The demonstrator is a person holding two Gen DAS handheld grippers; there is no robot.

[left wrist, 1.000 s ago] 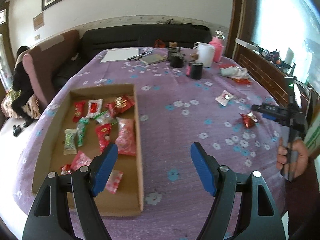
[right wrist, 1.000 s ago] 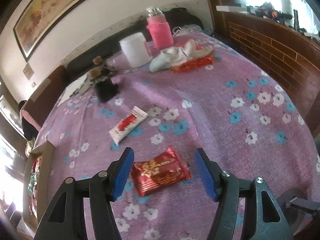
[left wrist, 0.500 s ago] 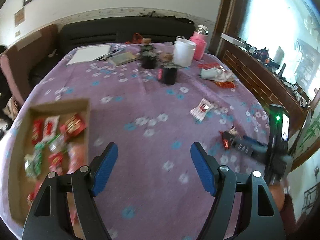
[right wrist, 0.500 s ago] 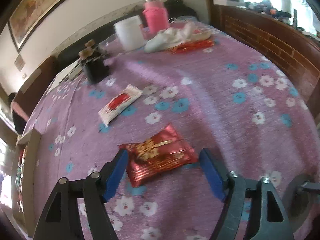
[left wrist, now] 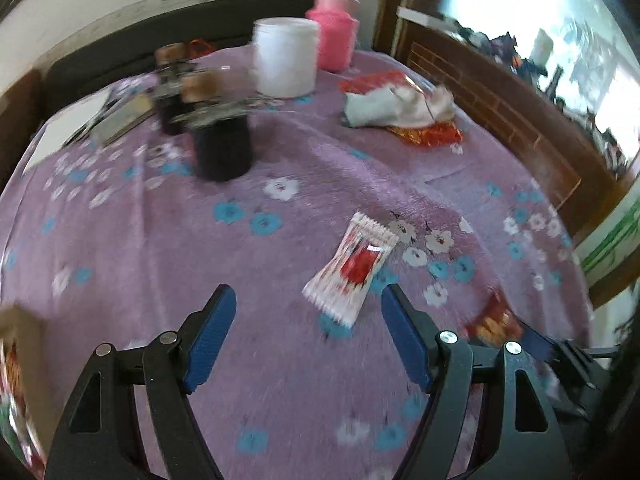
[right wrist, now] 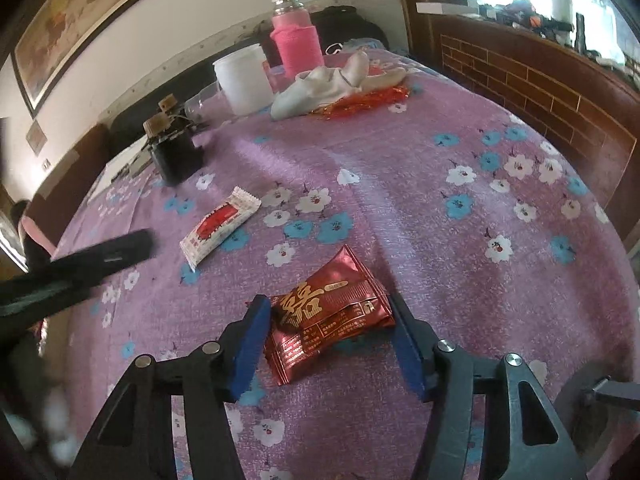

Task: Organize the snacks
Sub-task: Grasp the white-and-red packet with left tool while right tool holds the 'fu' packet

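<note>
Lying on the purple flowered desk (right wrist: 460,128), two snack packets wait between the two grippers.

Farthest left in the left wrist view, a corner of the cardboard tray (left wrist: 18,344) shows at the frame edge, blurred, with red packets in it. The left gripper (left wrist: 308,332) hangs over the cloth with its fingers wide apart and nothing between them. The white packet (left wrist: 352,266), printed in red, lies just ahead of the blue right finger (left wrist: 404,340), near it but apart. In the right wrist view the same white packet (right wrist: 220,228) lies left of centre, with a dark blurred bar of the left gripper (right wrist: 72,272) reaching in from the left edge.

The right gripper (right wrist: 328,344) is closing its fingers around the red packet (right wrist: 328,312), which lies flat on the cloth between them; the blue pads stand at the wrapper's two ends, and it looks as if they are just touching it.

Farther back stand a black pot (right wrist: 176,152), a white tub (right wrist: 242,80), a pink bottle (right wrist: 296,40) and a crumpled cloth (right wrist: 332,84).
</note>
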